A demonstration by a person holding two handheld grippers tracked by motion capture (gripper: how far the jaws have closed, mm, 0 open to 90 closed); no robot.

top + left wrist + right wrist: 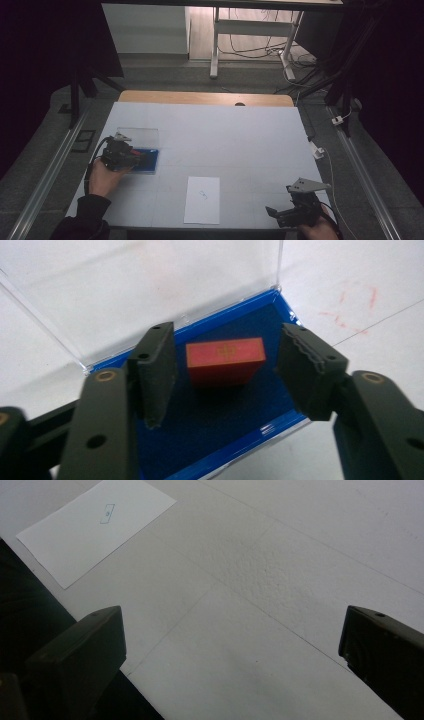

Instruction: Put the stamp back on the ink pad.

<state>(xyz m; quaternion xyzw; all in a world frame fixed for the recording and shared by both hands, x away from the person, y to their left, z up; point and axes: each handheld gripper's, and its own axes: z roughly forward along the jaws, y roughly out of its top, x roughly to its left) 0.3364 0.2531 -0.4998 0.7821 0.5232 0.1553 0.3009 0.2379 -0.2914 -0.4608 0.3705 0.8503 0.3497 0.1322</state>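
Looking down: a white table (pixel 250 145) with a person's hands (pixel 102 180) entering from the bottom edge, a two-jaw gripper in each.
Case: a shallow blue-lined case (pixel 240 440) lies open at the table's left, its clear lid (pixel 140 285) folded back flat behind it.
Block: a small red block (pixel 225 361) with a faint gold mark on top sits on the blue lining, toward the hinge side.
Left gripper: the left gripper (pixel 225 375) hangs over the case, jaws partly open; the pads stand a little clear of the block's two sides and grip nothing.
Block and tool: the block lies squarely between the two pads, apart from both.
Handling: the block looks rigid, light and smooth-faced, so it may slip under a loose pinch.
Where to grip: its two short side faces, which already face the pads, look like the best hold.
Right gripper: the right gripper (pixel 232 645) rests near the table's front right corner, jaws wide apart and empty, above bare tabletop.
Paper: a white sheet (pixel 202 199) with a small blue mark lies at front centre, well apart from the case.
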